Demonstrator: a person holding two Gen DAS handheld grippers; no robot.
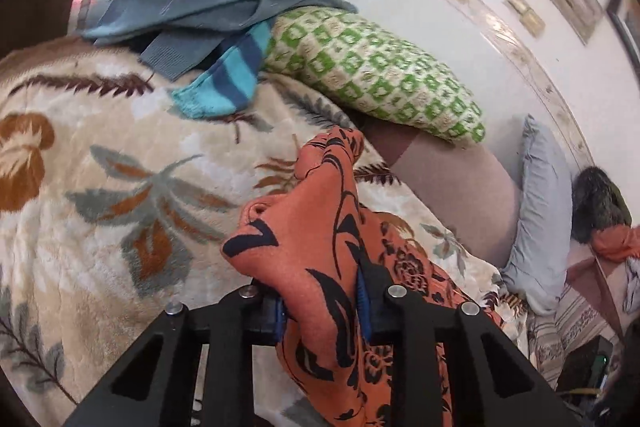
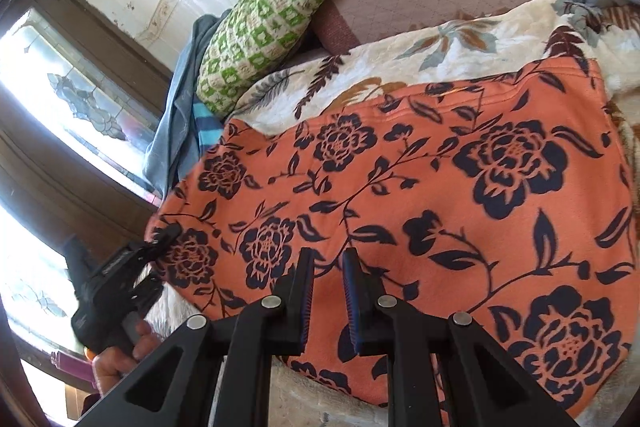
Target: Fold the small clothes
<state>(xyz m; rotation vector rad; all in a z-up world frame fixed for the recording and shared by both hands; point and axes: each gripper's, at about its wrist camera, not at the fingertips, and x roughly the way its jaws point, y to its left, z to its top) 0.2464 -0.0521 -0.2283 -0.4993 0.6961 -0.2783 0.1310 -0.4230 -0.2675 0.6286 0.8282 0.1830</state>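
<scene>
One orange garment; two tools, both gripping

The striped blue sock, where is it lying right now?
In the left wrist view the striped blue sock lies upper centre on the floral blanket, tucked between the grey-blue garment and the green checked pillow.

The garment lies on the blanket, the pillow seemingly behind it.
</scene>
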